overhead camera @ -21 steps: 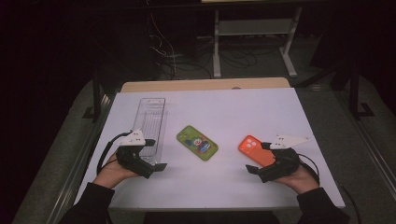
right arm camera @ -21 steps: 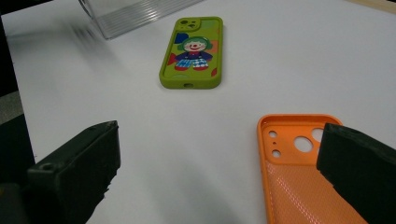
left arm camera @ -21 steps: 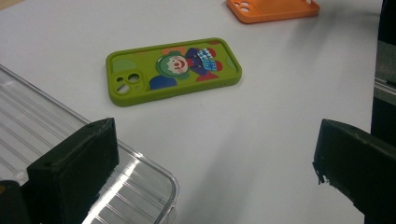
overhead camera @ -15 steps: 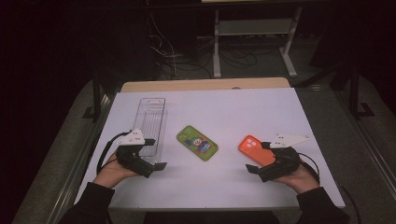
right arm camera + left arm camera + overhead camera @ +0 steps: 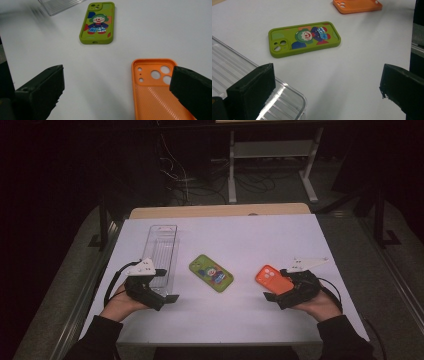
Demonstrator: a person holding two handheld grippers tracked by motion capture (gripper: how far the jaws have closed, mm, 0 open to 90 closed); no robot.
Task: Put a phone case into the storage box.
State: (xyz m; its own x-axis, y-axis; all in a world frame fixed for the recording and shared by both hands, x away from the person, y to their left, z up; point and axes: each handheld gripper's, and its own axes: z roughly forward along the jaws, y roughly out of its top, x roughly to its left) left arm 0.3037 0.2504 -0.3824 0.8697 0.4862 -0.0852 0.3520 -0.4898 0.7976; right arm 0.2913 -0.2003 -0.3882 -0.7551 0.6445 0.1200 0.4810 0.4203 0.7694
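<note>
A green phone case (image 5: pixel 211 273) with a clown picture lies flat mid-table, also seen in the left gripper view (image 5: pixel 304 38) and the right gripper view (image 5: pixel 98 22). An orange phone case (image 5: pixel 272 277) lies inside up to its right. My left gripper (image 5: pixel 166 285) rests near the front left, jaws wide open and pointing toward the green case, one jaw over the corner of a clear plastic tray (image 5: pixel 227 70). My right gripper (image 5: pixel 274 283) stands open, its jaws pointing left; the orange case (image 5: pixel 155 87) lies by its right jaw. Nothing is held.
The clear tray (image 5: pixel 162 247) stretches lengthwise along the left side of the white table (image 5: pixel 240 235). A wooden strip runs along the far edge. Beyond it are cables and a metal frame in the dark. Both forearms enter from the front edge.
</note>
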